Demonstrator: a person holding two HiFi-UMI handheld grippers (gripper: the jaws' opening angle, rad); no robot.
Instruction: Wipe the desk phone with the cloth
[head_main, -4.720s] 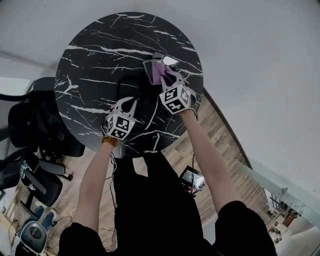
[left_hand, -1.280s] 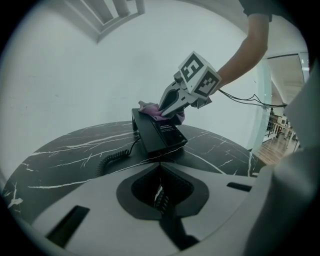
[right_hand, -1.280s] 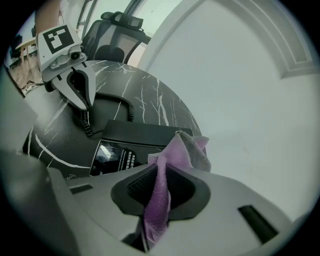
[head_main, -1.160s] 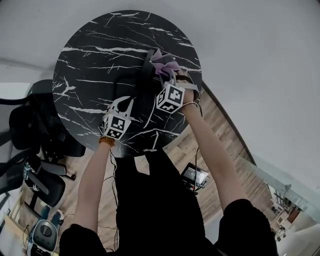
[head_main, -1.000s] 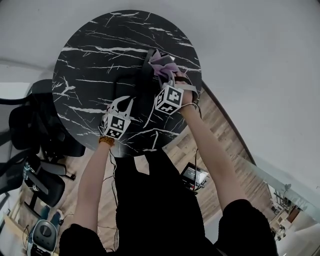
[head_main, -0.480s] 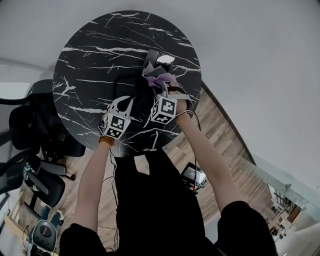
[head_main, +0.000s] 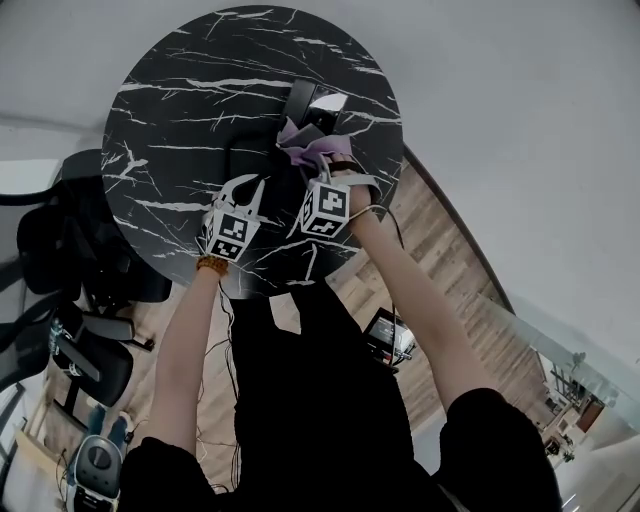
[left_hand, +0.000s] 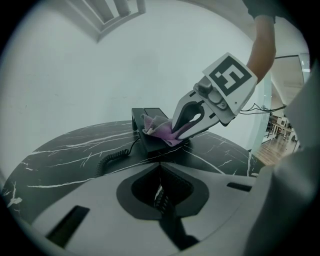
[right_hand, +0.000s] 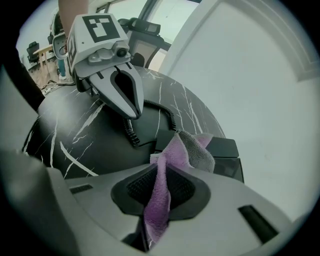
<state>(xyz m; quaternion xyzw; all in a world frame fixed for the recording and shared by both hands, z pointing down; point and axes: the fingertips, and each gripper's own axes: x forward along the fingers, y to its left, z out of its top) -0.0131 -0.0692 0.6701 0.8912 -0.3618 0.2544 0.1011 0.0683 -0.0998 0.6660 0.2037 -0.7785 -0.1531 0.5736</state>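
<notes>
The black desk phone (head_main: 301, 104) sits at the far right of the round table, its tilted screen (head_main: 329, 102) uncovered. A purple cloth (head_main: 304, 147) lies bunched on the phone's near part, and my right gripper (head_main: 316, 168) is shut on it. In the right gripper view the cloth (right_hand: 172, 160) runs up between the jaws toward the phone (right_hand: 226, 150). My left gripper (head_main: 243, 186) hovers to the phone's left, shut on nothing. In the left gripper view the phone (left_hand: 150, 139), the cloth (left_hand: 163, 128) and the right gripper (left_hand: 176, 134) are straight ahead.
The table is black marble (head_main: 180, 110) with white veins. A coiled handset cord (left_hand: 116, 156) trails from the phone over the tabletop. Office chairs (head_main: 60, 260) stand beyond the table's left edge, and wood floor (head_main: 440, 260) lies to the right.
My right gripper has dragged the cloth toward me across the phone, uncovering the screen. The left gripper has barely moved.
</notes>
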